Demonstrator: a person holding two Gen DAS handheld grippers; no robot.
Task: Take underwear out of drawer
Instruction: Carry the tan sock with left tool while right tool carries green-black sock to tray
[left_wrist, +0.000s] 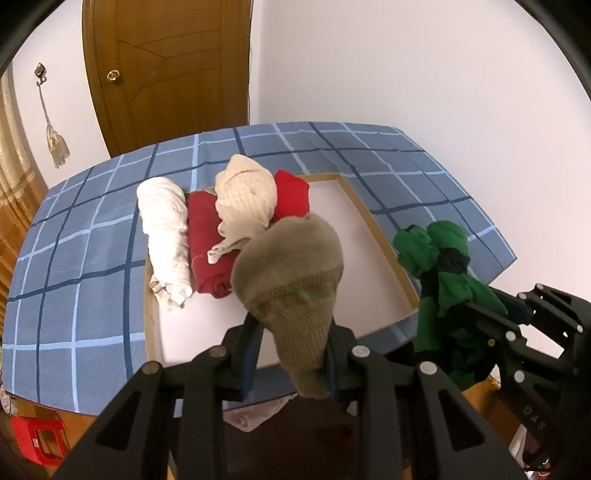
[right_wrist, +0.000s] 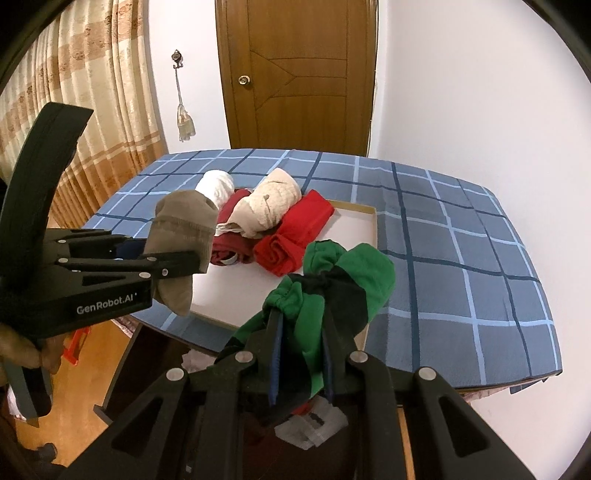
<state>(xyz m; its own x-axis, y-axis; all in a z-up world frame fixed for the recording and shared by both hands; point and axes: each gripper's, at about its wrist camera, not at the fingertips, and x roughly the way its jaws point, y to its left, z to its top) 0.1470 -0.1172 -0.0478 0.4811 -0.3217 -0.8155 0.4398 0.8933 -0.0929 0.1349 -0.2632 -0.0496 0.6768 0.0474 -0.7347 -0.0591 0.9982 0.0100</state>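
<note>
Underwear: left claw (left_wrist: 291, 354) grips tan roll (left_wrist: 291, 266) | right claw (right_wrist: 301, 350) grips green (right_wrist: 332, 284)

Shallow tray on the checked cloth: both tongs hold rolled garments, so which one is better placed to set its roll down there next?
Probably left: the brown roll hangs over the tray; the green roll is beside its rim.

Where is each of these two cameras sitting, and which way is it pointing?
Left wrist: rides on the left claw, looking down along it at the shallow tray; its own fingers pinch a khaki bundle; the right claw enters at right.
Right wrist: rides on the right claw, fingers clamping a green bundle; a hand holds the left claw at left.
Shared: the tray, checked blue cloth, wooden door.
</note>
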